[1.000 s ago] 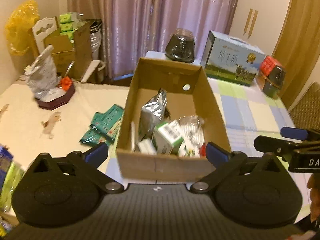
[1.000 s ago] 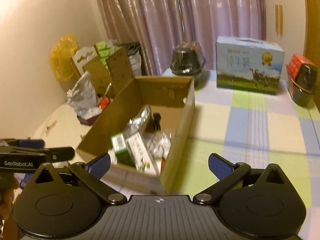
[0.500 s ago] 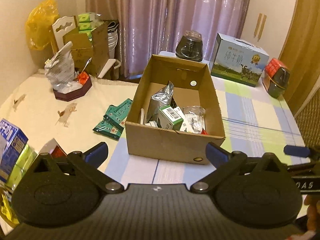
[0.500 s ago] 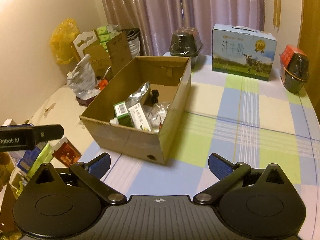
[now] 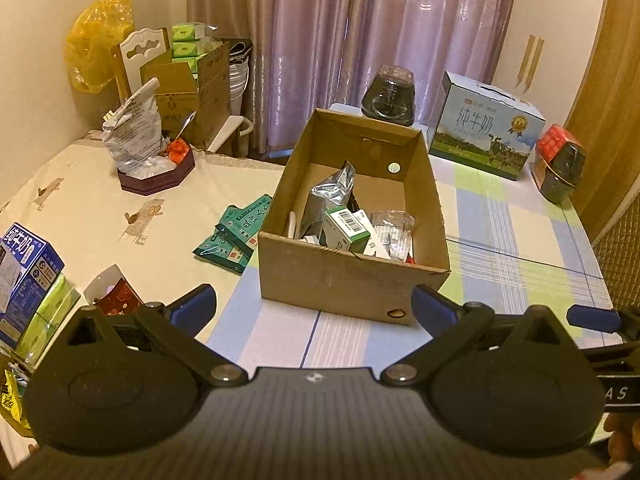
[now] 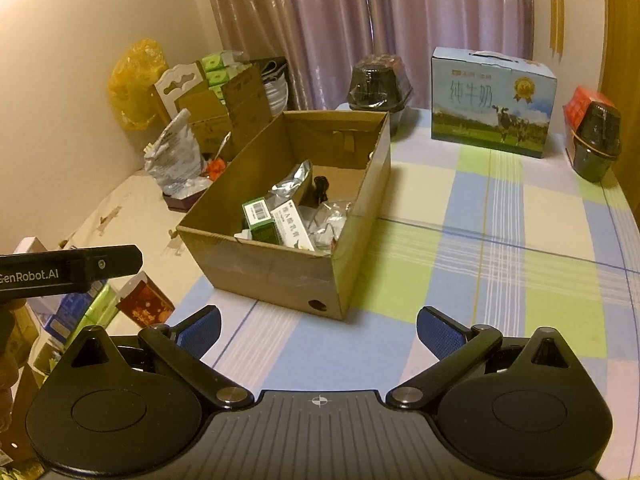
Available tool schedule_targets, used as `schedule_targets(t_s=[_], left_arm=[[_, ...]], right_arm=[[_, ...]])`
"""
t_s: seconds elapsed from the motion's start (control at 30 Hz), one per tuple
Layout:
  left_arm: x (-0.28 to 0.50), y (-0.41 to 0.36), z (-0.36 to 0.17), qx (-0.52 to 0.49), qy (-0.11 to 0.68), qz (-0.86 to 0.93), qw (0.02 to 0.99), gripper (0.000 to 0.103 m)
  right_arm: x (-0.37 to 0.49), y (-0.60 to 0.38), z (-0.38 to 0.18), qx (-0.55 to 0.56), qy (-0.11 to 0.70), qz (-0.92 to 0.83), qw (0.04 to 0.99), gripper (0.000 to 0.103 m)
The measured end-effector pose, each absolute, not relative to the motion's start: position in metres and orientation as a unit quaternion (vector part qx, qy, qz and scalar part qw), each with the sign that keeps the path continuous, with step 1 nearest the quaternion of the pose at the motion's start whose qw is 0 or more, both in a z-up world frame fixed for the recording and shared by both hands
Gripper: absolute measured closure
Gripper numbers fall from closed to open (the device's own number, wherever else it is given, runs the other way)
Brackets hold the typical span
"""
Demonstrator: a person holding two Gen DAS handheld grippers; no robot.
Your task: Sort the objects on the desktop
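Observation:
An open cardboard box (image 5: 344,284) (image 6: 272,272) stands mid-table holding a silver foil pouch (image 5: 332,196), a green carton (image 5: 346,226) (image 6: 260,220) and clear plastic packets. Teal sachets (image 5: 236,232) lie just left of the box. A dark red packet (image 5: 116,296) (image 6: 144,304) and a blue milk carton (image 5: 24,264) sit at the near left. My left gripper (image 5: 314,306) is open and empty, well short of the box. My right gripper (image 6: 318,328) is likewise open and empty. In the right wrist view the left gripper's body (image 6: 68,270) shows at the left edge.
A blue milk case (image 5: 486,128) (image 6: 492,102), two dark lidded bowls (image 5: 388,96) (image 5: 560,170) and a hexagonal tray with a silver bag (image 5: 156,172) stand at the back. Checked cloth (image 6: 500,240) lies right of the box; a chair and cartons stand beyond the table's far left.
Both grippers have pulled back and up from the box, which now looks smaller and farther away. More of the near-left items has come into view. Jaws stay open.

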State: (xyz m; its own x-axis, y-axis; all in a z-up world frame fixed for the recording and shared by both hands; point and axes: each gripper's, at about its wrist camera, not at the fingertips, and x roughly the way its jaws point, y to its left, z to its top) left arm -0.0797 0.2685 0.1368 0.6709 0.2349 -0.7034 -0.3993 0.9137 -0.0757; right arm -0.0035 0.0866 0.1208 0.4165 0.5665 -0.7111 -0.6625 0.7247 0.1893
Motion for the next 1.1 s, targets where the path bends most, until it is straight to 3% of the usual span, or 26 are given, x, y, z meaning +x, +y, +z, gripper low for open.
schedule_targets(t_s=[1.1], left_arm=[[-0.076,0.267,0.126,-0.100,0.370,0.166,0.909,0.001]], right_arm=[[0.001,0.087,0.110,-0.058,0.410,0.354,0.839,0.002]])
